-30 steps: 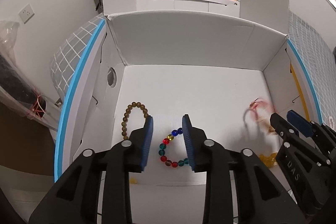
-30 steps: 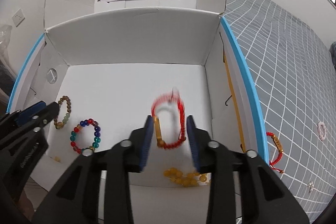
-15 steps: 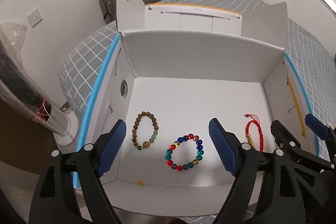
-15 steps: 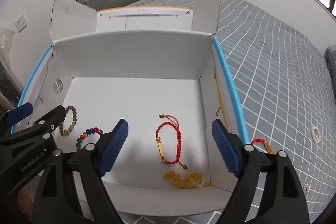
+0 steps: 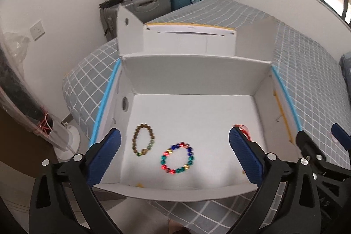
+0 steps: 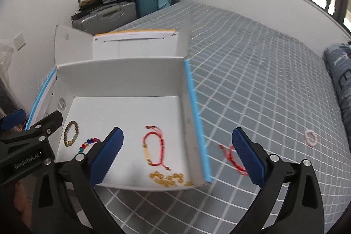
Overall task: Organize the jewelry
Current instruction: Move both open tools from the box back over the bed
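Note:
An open white box (image 5: 197,78) (image 6: 122,74) lies on the bed. Inside lie a brown bead bracelet (image 5: 143,143) (image 6: 71,136), a multicoloured bead bracelet (image 5: 178,158) (image 6: 87,144), a red cord bracelet (image 6: 153,151) (image 5: 242,131) and a yellow bead bracelet (image 6: 169,178). My left gripper (image 5: 175,159) is open and empty above the box's near edge. My right gripper (image 6: 177,157) is open and empty, over the box's right wall. A second red cord bracelet (image 6: 232,159) and a pink bracelet (image 6: 310,137) lie on the bedspread to the right.
The grey checked bedspread (image 6: 263,80) stretches right of the box. Suitcases (image 5: 153,3) stand against the far wall. A dark pillow (image 6: 337,71) lies at the far right. A wrapped roll and white stand (image 5: 43,122) are on the floor to the left.
Both grippers opened, letting go of the multicoloured and red bracelets in the box, then pulled back and up. The right gripper also swung to the right, toward the bedspread.

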Tool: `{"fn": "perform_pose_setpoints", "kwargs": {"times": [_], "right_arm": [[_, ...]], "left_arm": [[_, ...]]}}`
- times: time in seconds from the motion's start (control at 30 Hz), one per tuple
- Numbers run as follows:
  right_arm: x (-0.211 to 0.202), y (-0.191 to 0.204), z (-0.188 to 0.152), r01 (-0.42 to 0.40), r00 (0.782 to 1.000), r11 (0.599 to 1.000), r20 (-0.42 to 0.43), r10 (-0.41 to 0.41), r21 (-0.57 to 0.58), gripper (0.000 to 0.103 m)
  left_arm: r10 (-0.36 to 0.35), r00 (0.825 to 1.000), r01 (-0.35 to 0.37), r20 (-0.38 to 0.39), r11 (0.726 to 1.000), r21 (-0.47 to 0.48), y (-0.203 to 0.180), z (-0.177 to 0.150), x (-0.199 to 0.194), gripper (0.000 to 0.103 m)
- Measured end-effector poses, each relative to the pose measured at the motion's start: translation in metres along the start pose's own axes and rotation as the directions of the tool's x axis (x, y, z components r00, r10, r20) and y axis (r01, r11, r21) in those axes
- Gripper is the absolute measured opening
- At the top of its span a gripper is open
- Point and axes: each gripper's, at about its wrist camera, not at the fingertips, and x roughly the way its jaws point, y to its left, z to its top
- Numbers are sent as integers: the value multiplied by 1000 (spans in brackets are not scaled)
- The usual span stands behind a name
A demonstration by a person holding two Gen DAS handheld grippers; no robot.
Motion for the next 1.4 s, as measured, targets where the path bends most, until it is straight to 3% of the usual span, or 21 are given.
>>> {"fn": "perform_pose_setpoints", "kwargs": {"times": [0.47,0.9,1.13,1.4], "right_arm": [[-43,-131,-25,132,991,983,6,-134,130,95],[-58,-263,-79,281,960,919,-71,-272,278,95],[-55,-294,-112,328,944,902,-127,-303,281,95],[-50,-306,-146,332,939,903,-185,-289,272,95]], "left_arm": [[-150,989,145,22,979,142,-110,-12,-37,97],[-306,951,304,-46,899,314,-245,-37,-35,97],[-330,938,346,-105,871,349,-288,-59,-12,97],[-308,938,347,-159,852,393,-322,-81,18,97]]}}
